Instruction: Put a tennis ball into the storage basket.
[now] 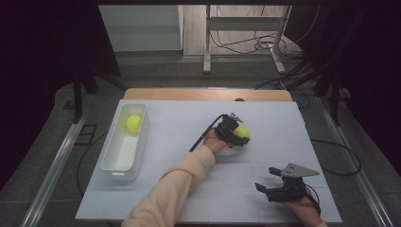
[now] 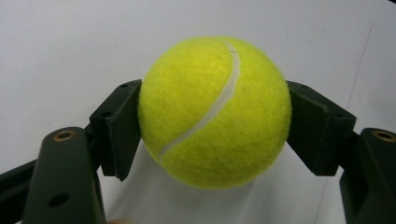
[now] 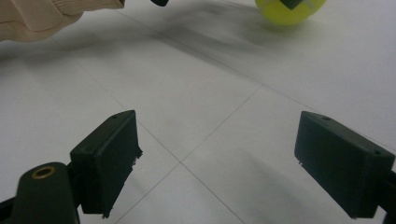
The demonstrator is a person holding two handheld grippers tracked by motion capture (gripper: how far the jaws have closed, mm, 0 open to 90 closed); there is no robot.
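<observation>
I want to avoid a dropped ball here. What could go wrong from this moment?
1. The left gripper pinches the tennis ball only at its two sides; it is round and fuzzy, so it may slip out when lifted.
2. The white bin is narrow and already has a ball in it; a release off centre might bounce out.

The right gripper (image 3: 217, 158) hangs just above the white table (image 3: 196, 107), its two black jaws standing wide apart with nothing between them (bare tabletop with thin seam lines shows in the gap). Well beyond the jaws, at the far right, a yellow ball (image 3: 280, 11) rests on the table, a black jaw tip touching its near side. Far left of the ball lies a cream sleeve (image 3: 42, 16).
</observation>
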